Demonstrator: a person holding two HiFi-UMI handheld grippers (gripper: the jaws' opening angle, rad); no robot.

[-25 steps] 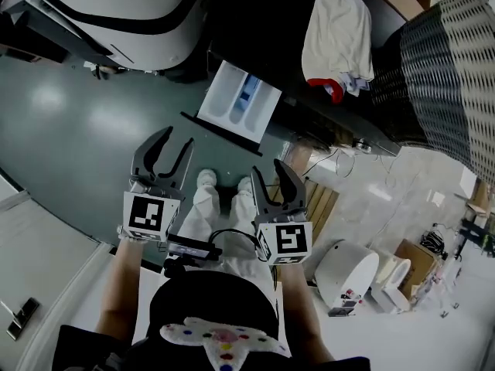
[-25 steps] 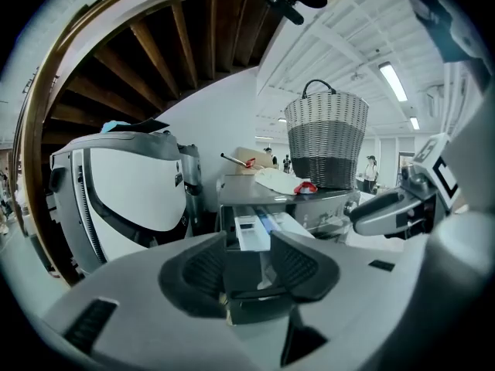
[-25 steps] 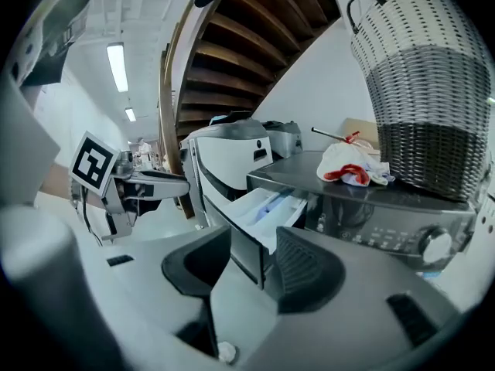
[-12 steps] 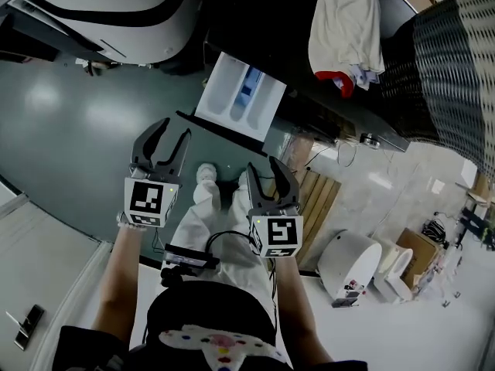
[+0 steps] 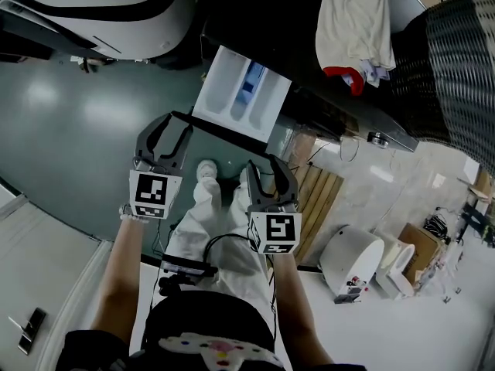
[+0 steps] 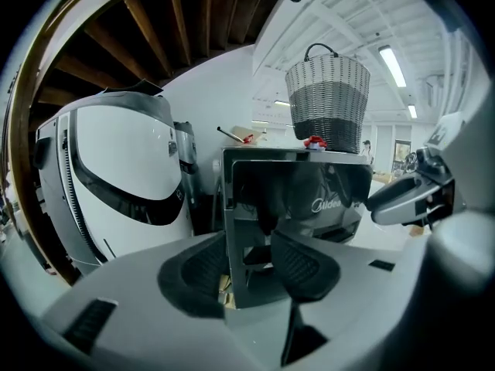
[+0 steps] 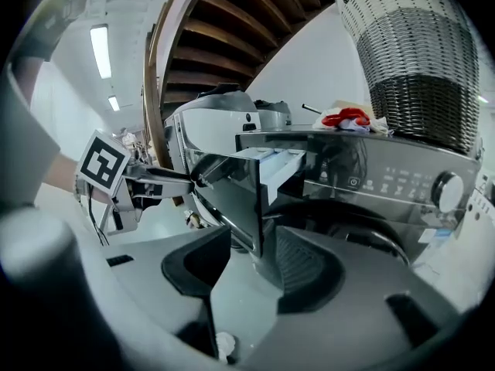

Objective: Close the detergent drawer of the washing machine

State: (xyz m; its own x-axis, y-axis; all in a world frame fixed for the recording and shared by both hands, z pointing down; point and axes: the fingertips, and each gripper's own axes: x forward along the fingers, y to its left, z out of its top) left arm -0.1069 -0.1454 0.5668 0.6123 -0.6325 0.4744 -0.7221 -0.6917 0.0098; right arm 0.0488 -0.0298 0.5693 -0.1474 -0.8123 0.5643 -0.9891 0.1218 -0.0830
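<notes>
Head view — left gripper and right gripper, jaws apart, face the pulled-out detergent drawer; towel, basket beyond.

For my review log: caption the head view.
Left tool and right tool, open, poised near the pulled-out detergent drawer.

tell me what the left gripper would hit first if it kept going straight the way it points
The left gripper would most likely meet the dark front panel of the pulled-out detergent drawer, which stands straight ahead between its open jaws in its own view. Depth is unclear.
</notes>
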